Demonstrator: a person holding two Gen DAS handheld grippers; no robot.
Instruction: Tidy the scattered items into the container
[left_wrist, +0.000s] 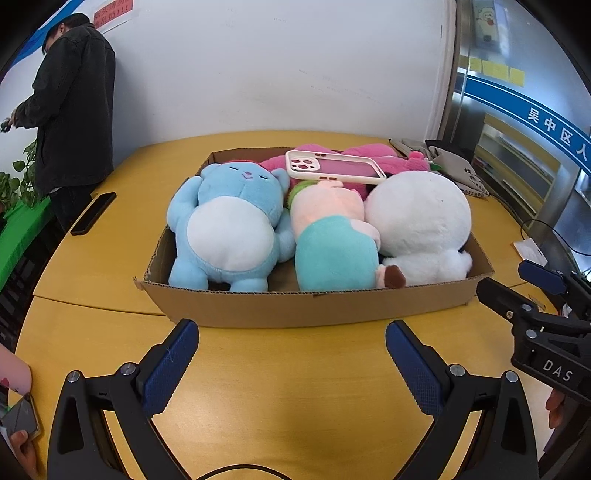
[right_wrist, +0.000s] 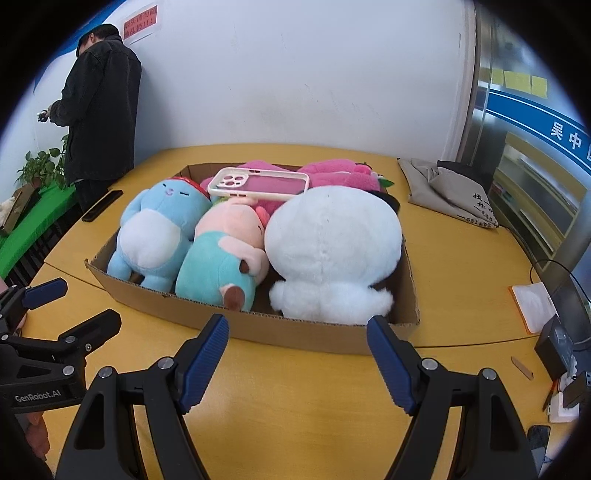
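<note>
Both tools hang empty just above the yellow counter (left_wrist: 288, 387), the left tool (left_wrist: 291, 354) and the right tool (right_wrist: 297, 350) each with blue pads spread wide in front of the cardboard box (left_wrist: 314, 306). Inside the box lie a blue bear (left_wrist: 227, 229), a pink-and-teal pig (left_wrist: 328, 240) and a white plush (left_wrist: 419, 225) side by side, with a pink plush (left_wrist: 354, 155) behind them and a phone case (left_wrist: 334, 166) resting on top. Beyond the box, a black phone (left_wrist: 92, 213) lies near the counter's left edge and a grey cloth bag (right_wrist: 447, 188) at its right.

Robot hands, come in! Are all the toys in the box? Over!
Left gripper and right gripper: jaws open, empty. Plush toys and phone case in cardboard box. Nothing in the way.
</note>
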